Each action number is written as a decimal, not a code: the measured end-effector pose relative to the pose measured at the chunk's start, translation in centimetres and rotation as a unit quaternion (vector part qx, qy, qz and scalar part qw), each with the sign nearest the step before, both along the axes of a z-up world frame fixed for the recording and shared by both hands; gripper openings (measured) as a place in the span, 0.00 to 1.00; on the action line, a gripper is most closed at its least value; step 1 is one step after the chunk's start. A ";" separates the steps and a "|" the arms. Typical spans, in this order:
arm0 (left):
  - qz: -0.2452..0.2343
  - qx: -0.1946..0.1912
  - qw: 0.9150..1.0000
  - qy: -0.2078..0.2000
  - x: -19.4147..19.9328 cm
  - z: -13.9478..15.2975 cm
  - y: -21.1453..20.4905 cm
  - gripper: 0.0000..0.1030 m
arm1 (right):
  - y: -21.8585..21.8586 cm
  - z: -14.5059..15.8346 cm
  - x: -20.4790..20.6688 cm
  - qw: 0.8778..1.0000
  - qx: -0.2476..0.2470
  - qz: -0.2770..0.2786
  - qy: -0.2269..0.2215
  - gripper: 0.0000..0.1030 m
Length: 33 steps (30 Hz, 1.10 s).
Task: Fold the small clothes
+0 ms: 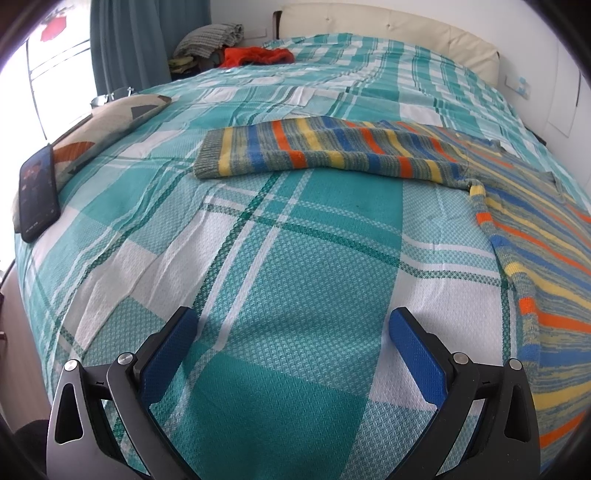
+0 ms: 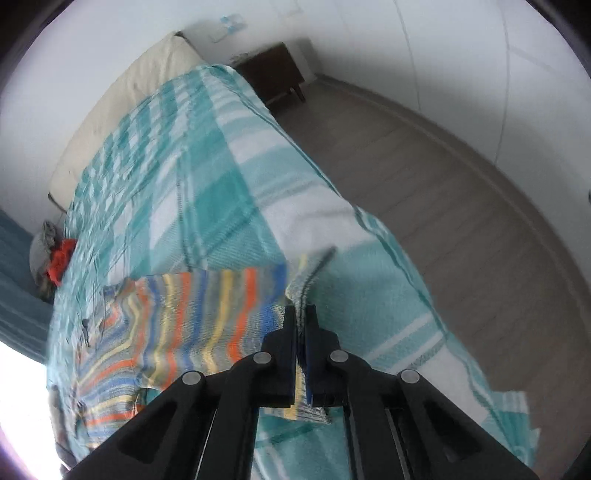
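A small striped knitted sweater (image 1: 535, 236) in grey, blue, yellow and orange lies on the teal plaid bedspread (image 1: 295, 280). One sleeve (image 1: 325, 151) stretches out flat to the left. My left gripper (image 1: 293, 332) is open and empty, low over the bedspread, in front of that sleeve and apart from it. In the right wrist view my right gripper (image 2: 301, 314) is shut on the cuff end of the sweater's other sleeve (image 2: 221, 314), with knit fabric pinched between the fingers. That view is blurred.
A phone (image 1: 38, 195) leans on a patterned cushion (image 1: 110, 125) at the bed's left edge. A pile of clothes with an orange garment (image 1: 258, 55) sits at the far corner. The cream headboard (image 1: 388, 33) is behind. A wooden floor (image 2: 461, 221) and dark nightstand (image 2: 273, 74) lie right of the bed.
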<state>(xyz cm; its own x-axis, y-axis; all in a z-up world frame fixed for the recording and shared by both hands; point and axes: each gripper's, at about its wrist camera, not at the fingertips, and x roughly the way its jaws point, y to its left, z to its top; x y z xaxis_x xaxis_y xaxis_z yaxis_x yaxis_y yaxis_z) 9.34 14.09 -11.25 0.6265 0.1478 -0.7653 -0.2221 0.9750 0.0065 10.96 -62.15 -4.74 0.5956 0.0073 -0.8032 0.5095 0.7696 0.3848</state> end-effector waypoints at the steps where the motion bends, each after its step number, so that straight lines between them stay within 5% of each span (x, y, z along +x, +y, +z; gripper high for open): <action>1: 0.002 0.001 1.000 0.000 0.0 0.0 0.0 1.00 | 1.5 2.3 0.7 0.999 -0.019 0.022 -0.020 0.03; 6: 0.006 0.000 1.000 0.001 0.2 0.2 0.1 1.00 | 11.2 10.9 6.7 0.982 0.001 0.161 -0.102 0.03; 12: 0.002 0.000 1.000 -0.002 0.3 0.0 0.0 1.00 | 23.4 11.0 13.7 0.952 0.080 0.264 -0.132 0.05; 14: 0.003 0.000 1.000 -0.003 0.2 0.0 0.0 1.00 | 26.1 8.6 16.2 0.939 0.148 0.288 -0.118 0.15; 16: 0.003 0.000 1.000 -0.003 0.2 0.0 0.0 1.00 | 27.8 6.1 17.6 0.931 0.204 0.290 -0.087 0.67; 19: 0.003 0.000 1.000 -0.003 0.2 0.0 0.0 1.00 | 27.3 5.0 17.2 0.922 0.246 0.279 -0.110 0.72; 24: 0.006 0.006 1.000 -0.004 0.3 -0.1 -0.1 1.00 | 23.5 3.3 15.8 0.942 0.212 0.249 -0.070 0.72; 29: 0.009 0.008 1.000 -0.008 0.1 -0.2 -0.2 1.00 | 19.8 -4.1 13.8 0.963 0.160 0.214 0.044 0.72; 31: 0.008 0.009 1.000 -0.010 0.0 -0.2 -0.3 1.00 | 17.9 -6.1 12.2 0.970 0.143 0.192 0.047 0.40; 33: 0.008 0.009 1.000 -0.010 0.0 -0.2 -0.3 1.00 | 16.5 -5.8 10.4 0.977 0.130 0.170 0.026 0.43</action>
<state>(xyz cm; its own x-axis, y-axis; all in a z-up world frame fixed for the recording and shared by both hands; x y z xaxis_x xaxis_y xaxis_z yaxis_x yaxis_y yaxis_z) 9.33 13.81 -11.46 0.6389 0.1722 -0.7498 -0.2384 0.9710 0.0199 21.36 -45.60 -10.49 0.4823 0.4056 -0.7765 0.2662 0.7766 0.5709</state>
